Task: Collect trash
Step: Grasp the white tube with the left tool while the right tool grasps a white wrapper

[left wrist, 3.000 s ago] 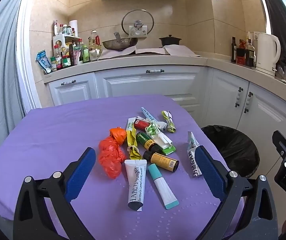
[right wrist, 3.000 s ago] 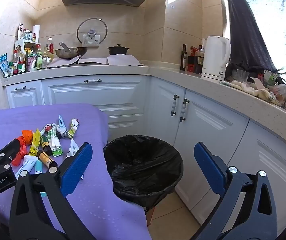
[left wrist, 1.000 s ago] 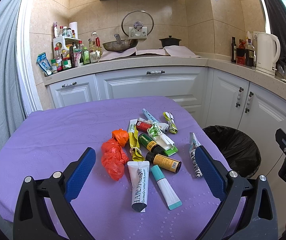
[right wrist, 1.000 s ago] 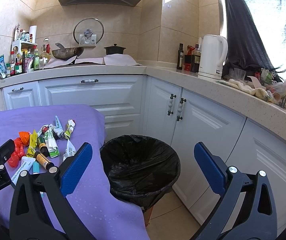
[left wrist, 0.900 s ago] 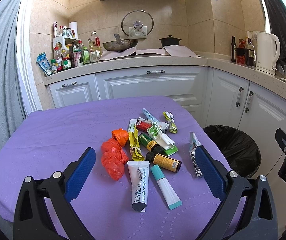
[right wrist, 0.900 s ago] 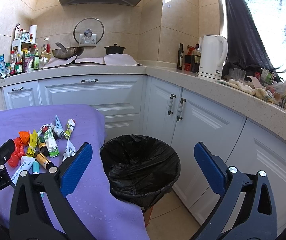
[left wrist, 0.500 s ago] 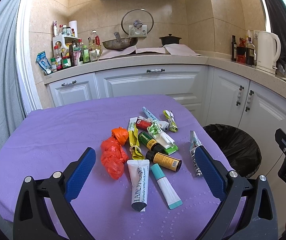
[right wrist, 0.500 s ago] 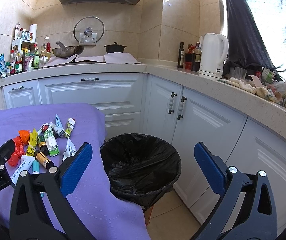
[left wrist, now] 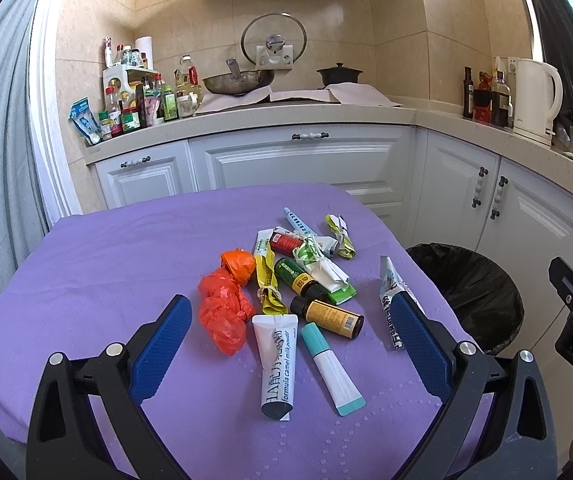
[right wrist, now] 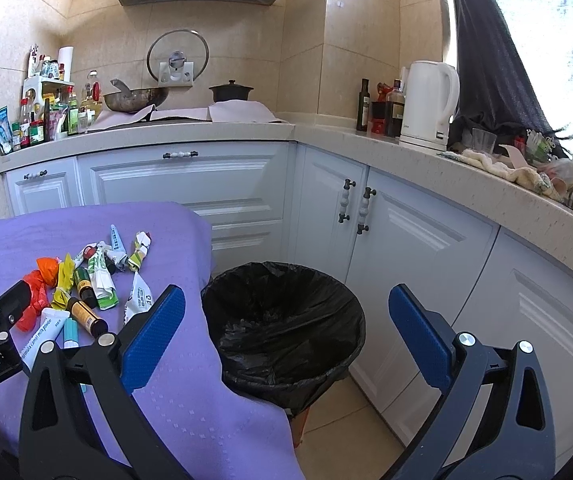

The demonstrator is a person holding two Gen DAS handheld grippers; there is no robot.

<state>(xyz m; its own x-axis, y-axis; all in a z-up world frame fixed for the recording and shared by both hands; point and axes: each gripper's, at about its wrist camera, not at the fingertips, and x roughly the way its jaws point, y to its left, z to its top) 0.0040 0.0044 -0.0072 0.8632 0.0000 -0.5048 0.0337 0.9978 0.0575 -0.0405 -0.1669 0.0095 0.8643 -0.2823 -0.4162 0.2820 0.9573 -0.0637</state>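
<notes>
Purple cloth covers the table in a tiled kitchen, and nearest the camera the left gripper hangs over it with jaws spread wide and empty, while the right gripper, equally wide and empty, faces the black-lined bin just beside the table's right edge. Between the left jaws lie a white tube and a teal tube, long axes running roughly toward the camera, caps nearest for the white one. Beyond them the orange bag, small bottles and wrappers sit untouched, so collecting seems not yet begun; whether the bin already holds anything I cannot tell.
</notes>
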